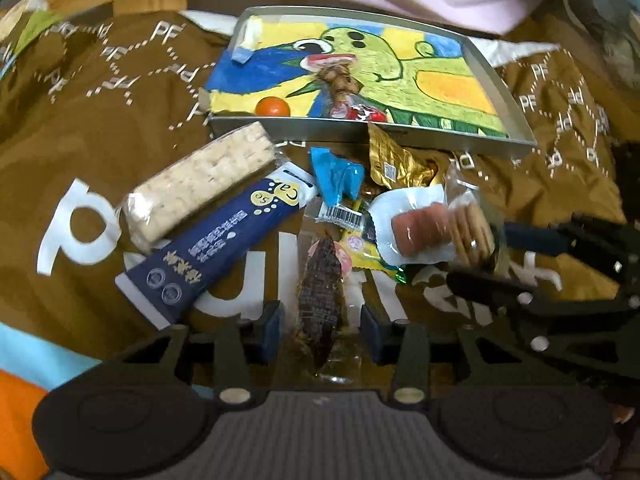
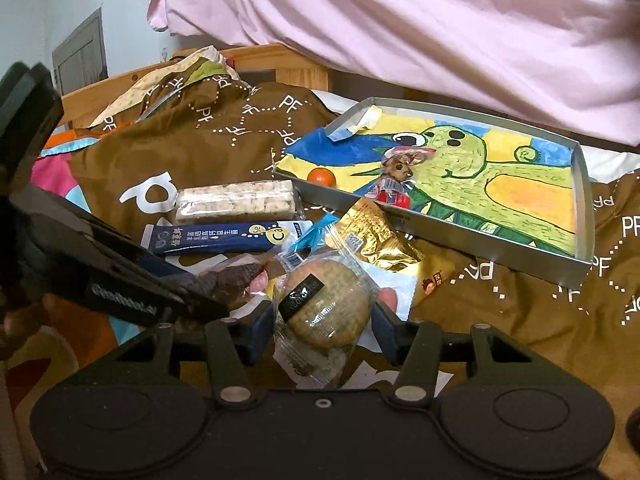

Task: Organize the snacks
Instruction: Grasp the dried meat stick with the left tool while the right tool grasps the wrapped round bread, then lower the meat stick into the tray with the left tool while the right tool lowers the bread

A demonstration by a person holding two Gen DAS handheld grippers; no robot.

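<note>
A metal tray (image 1: 360,130) (image 2: 440,236) lined with a dinosaur drawing holds an orange ball (image 1: 273,107) (image 2: 322,177) and a red-ended wrapped snack (image 1: 340,88) (image 2: 396,176). In front of it, loose snacks lie on a brown cloth. My left gripper (image 1: 323,328) (image 2: 200,300) is shut on a dark brown wrapped snack (image 1: 320,296) (image 2: 232,280), which reaches back between the fingers. My right gripper (image 2: 323,328) (image 1: 500,260) is shut on a round cookie pack (image 2: 328,304) (image 1: 468,232) in clear wrap, just right of the pile.
A cracker bar (image 1: 200,188) (image 2: 236,202), a navy sachet (image 1: 216,240) (image 2: 224,236), a blue wrapper (image 1: 336,176), a gold packet (image 1: 392,156) (image 2: 372,236) and a white-and-pink pack (image 1: 416,228) crowd the tray's near edge. Pink fabric (image 2: 400,20) hangs behind the tray.
</note>
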